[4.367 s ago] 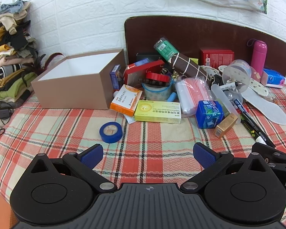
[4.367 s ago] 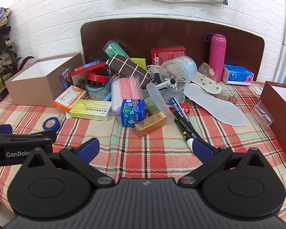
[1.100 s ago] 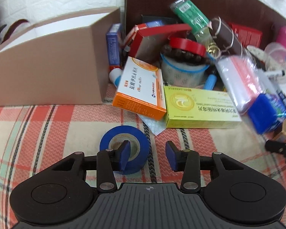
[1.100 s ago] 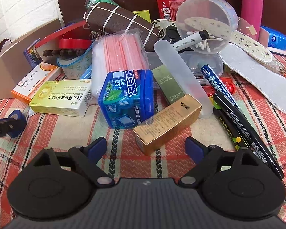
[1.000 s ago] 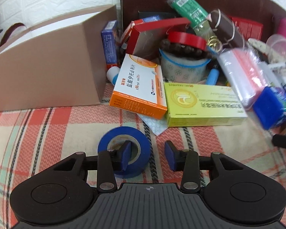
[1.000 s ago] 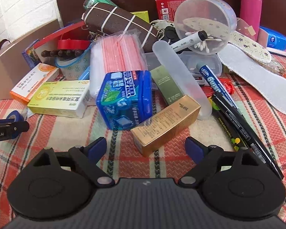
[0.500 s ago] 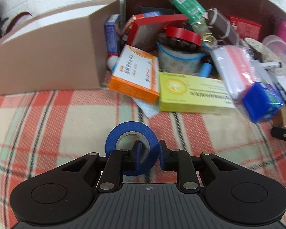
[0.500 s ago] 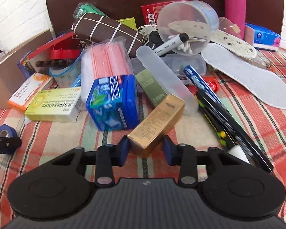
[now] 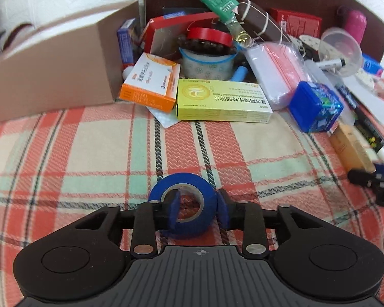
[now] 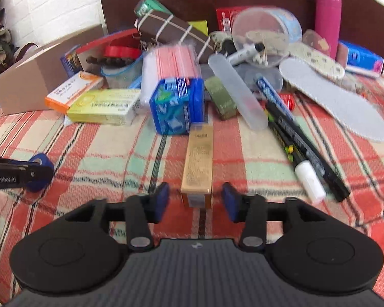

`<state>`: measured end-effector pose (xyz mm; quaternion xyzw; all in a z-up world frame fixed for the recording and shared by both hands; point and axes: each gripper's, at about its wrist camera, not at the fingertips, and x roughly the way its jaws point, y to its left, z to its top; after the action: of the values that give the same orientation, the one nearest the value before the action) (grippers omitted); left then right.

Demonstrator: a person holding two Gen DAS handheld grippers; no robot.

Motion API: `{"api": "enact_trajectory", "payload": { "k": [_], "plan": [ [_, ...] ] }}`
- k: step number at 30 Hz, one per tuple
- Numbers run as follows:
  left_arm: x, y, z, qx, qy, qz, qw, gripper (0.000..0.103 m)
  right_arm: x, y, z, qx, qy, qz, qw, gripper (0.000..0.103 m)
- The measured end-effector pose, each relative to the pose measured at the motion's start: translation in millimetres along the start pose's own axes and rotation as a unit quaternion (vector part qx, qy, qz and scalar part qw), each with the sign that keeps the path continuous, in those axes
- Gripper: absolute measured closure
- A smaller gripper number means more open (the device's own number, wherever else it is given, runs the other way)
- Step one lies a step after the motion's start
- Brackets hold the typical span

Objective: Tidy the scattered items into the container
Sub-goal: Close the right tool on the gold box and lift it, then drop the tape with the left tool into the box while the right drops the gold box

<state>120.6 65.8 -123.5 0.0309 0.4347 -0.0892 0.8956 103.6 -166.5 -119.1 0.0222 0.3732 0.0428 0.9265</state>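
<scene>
Fingers (image 10: 163,199) opening astride gold box (image 10: 198,163) (gripper angled downward).

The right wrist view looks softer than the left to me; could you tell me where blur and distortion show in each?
Right wrist view: motion smear across the far clutter, strongest on the grey insole and clear tub; the gold box is also soft. Left wrist view: the blue tape roll and yellow box read crisply, with some blur on the cardboard box. Both views bow at the edges.

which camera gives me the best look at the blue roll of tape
The left wrist view: the blue tape roll lies close, whole, its core visible, with one finger of the opening left gripper inside it. The right wrist view shows only a sliver at its left edge.
</scene>
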Motion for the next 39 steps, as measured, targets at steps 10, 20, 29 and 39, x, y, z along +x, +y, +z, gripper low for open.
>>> {"api": "enact_trajectory", "payload": {
  "k": [10,20,29,39],
  "plan": [
    [-8,-4,-3,0.011,0.013,-0.003,0.9998,0.082,14,-6,3,0.013,0.019,-0.005,1.0,0.057],
    [4,-2,-6,0.007,0.013,0.005,0.9999,0.086,22,-2,10,0.007,0.034,-0.004,0.999,0.075],
    [-19,1,-12,-0.013,0.001,-0.014,0.9998,0.09,2,24,12,0.001,0.051,0.097,0.994,0.076],
    [-84,51,34,-0.05,-0.085,-0.013,0.995,0.09,-20,101,79,-0.068,0.015,0.219,0.973,0.076]
  ]
}}
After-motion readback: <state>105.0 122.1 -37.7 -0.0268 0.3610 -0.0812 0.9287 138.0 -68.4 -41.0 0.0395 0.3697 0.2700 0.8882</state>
